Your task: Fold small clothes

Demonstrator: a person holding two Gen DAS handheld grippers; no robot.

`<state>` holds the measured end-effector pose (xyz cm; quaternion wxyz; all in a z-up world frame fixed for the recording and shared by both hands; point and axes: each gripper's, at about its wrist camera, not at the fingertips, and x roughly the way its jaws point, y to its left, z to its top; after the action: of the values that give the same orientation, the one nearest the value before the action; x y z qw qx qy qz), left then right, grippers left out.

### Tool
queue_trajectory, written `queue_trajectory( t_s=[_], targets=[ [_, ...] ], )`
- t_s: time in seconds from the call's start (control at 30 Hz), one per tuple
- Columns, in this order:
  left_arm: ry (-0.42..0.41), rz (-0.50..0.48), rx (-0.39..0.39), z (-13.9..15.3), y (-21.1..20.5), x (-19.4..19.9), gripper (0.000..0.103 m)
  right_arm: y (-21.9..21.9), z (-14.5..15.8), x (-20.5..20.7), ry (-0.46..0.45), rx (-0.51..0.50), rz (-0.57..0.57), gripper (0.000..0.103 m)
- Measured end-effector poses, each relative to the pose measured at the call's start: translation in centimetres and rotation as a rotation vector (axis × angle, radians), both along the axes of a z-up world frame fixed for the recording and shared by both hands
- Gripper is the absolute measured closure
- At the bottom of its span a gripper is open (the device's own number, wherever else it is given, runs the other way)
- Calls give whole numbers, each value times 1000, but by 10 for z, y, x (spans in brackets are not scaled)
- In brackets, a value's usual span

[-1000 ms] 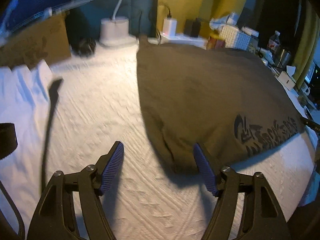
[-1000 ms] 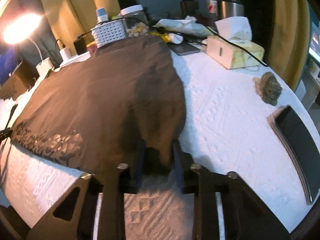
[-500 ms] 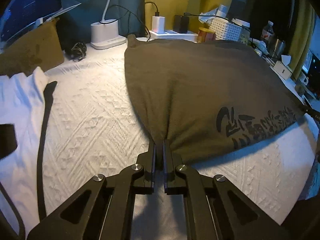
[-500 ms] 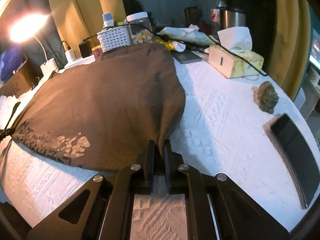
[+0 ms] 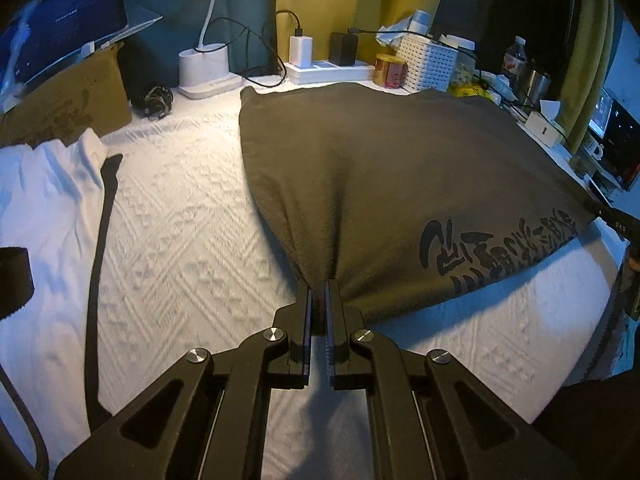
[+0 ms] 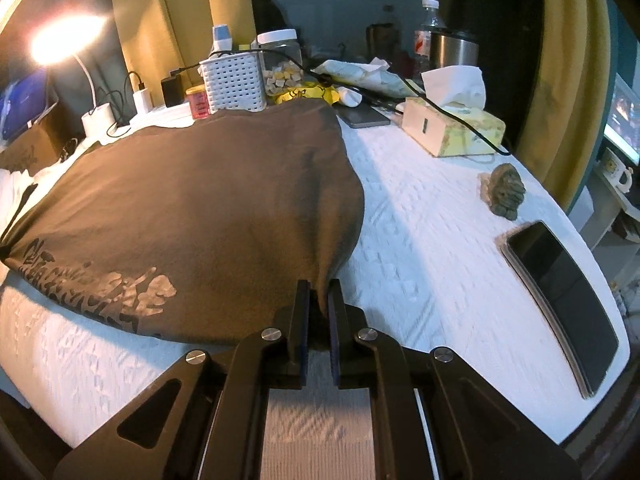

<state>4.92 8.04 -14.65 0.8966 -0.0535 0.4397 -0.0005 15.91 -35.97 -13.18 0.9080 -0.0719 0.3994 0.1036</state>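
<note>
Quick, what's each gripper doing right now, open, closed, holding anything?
Left gripper: closed, pinching the near edge of the brown T-shirt.
Right gripper: closed, pinching the same shirt's near edge at its other corner.

My left tool went from spread wide to clamped on the brown shirt. My right tool tightened on its corner too.

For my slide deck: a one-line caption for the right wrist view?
Right gripper shut on near corner of olive T-shirt spread over white tablecloth.
</note>
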Motion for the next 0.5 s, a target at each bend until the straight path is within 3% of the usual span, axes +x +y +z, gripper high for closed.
queue_trajectory(
  t_s=[0.5],
  targets=[
    [16, -2, -10, -10, -13, -35, 99, -7, -5, -40, -4, -8, -15, 94]
  ],
)
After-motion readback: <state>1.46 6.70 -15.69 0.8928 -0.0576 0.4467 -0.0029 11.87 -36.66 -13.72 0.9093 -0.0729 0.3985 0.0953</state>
